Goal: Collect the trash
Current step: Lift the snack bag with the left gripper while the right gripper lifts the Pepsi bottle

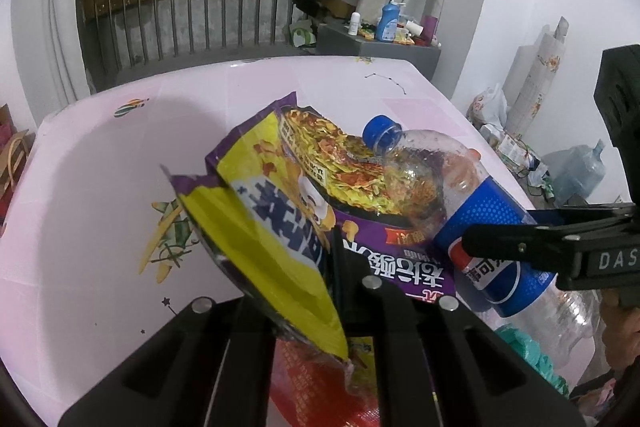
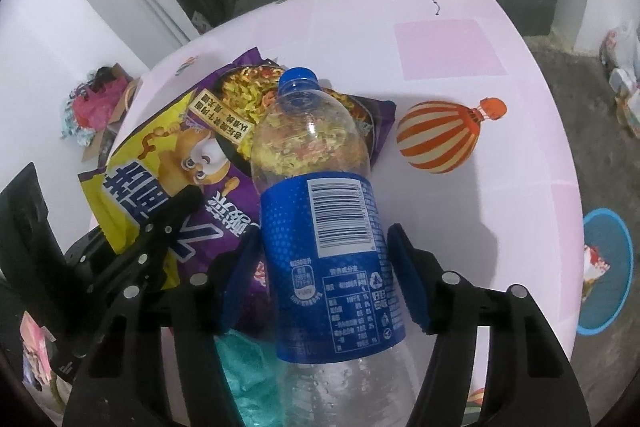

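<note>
**Purple wrapper pinched, bottle straddled**

My left gripper [image 1: 334, 259] is clamped on the purple-and-yellow noodle wrapper [image 1: 264, 227], lifting its edge off the pink table [image 2: 500, 155]. My right gripper [image 2: 320, 267] straddles the Pepsi bottle [image 2: 320, 227], pads apart. Nothing is binned; the blue bin [image 2: 608, 267] waits on the floor.

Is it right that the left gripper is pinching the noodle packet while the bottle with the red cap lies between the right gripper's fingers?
Not quite: the cap is blue, not red. The right wrist view shows the bottle with its blue cap, lying between the right gripper's fingers. The rest stands: the left gripper is pinching the noodle packet.
</note>
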Demonstrator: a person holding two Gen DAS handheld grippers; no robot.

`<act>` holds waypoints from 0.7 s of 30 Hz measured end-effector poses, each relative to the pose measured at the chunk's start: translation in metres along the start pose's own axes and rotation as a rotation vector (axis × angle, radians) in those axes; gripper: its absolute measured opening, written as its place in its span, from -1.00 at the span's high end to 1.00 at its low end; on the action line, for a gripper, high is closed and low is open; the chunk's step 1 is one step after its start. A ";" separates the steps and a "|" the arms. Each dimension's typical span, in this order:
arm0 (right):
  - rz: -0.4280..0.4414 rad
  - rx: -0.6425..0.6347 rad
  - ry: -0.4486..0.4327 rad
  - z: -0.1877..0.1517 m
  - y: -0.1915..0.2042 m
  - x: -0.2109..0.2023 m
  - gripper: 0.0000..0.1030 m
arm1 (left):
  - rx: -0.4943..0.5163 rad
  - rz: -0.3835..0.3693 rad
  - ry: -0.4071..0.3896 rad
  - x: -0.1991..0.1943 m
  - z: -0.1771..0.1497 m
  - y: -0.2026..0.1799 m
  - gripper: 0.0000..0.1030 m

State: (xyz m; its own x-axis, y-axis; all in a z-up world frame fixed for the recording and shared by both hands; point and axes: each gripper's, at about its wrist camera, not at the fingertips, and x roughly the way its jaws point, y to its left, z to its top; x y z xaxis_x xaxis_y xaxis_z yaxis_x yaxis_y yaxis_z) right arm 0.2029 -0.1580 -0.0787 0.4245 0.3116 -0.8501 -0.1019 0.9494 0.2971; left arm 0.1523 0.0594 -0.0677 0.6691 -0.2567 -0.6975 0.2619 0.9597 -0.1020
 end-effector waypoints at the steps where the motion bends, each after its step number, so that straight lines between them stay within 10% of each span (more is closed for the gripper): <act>1: 0.000 0.000 -0.001 0.000 0.000 -0.001 -0.16 | 0.003 0.002 -0.001 0.000 0.000 0.000 0.90; 21: 0.009 0.031 -0.047 -0.008 -0.015 -0.015 -0.11 | 0.003 0.039 -0.033 -0.007 0.003 -0.005 0.92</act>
State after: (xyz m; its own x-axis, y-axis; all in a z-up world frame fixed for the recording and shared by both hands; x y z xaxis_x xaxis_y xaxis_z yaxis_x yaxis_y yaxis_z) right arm 0.1912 -0.1763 -0.0735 0.4652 0.3173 -0.8264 -0.0786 0.9447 0.3184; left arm 0.1487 0.0562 -0.0602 0.7017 -0.2226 -0.6768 0.2368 0.9688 -0.0730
